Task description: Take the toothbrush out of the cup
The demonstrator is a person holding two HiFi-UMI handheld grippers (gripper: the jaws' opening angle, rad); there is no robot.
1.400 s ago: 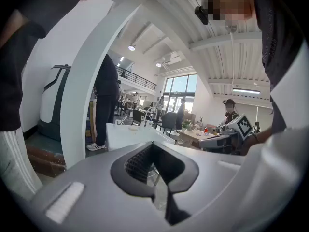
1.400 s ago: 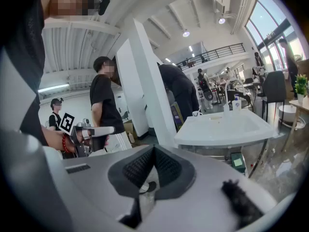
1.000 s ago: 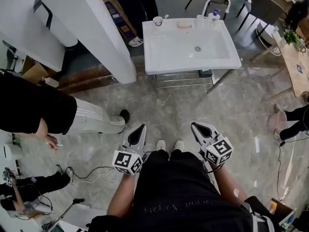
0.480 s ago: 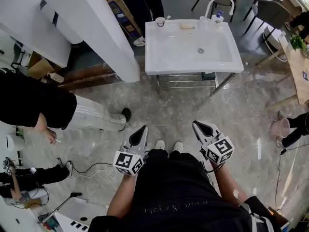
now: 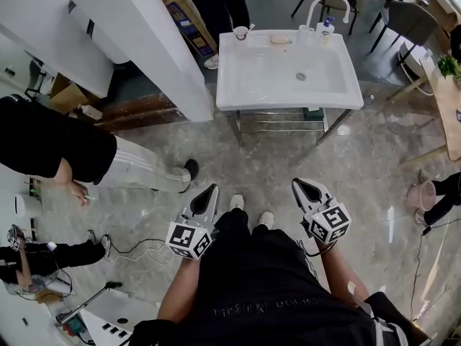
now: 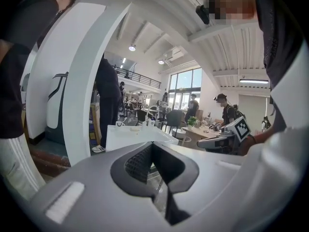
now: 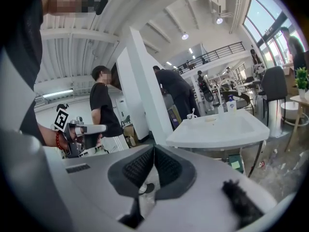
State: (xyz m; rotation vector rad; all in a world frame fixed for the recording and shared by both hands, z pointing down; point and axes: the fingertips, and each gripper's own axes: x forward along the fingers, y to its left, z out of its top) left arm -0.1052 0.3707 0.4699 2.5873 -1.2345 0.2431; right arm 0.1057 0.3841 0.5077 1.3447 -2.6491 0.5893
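A white cup (image 5: 240, 32) stands on the back left corner of the white sink (image 5: 288, 85), far ahead of me, with the toothbrush (image 5: 248, 27) leaning out of it to the right. My left gripper (image 5: 207, 193) and right gripper (image 5: 307, 188) hang at waist height over the marble floor, well short of the sink. Both are shut, with nothing between the jaws. The right gripper view shows the cup (image 7: 191, 115) and sink (image 7: 217, 127) beyond its closed jaws. The left gripper view has the sink (image 6: 135, 134) and cup (image 6: 119, 123) small in the distance.
A white pillar (image 5: 144, 42) rises left of the sink. A bystander in a black top and white trousers (image 5: 108, 164) stands at the left, and cables (image 5: 137, 254) lie on the floor. A faucet (image 5: 325, 4), a pump bottle (image 5: 328, 24) and soap (image 5: 279, 39) sit on the sink's back edge. A wooden table (image 5: 443, 92) is at the right.
My left foot has stepped forward and the view has shifted a little toward the sink. Both grippers stay shut at the same height.
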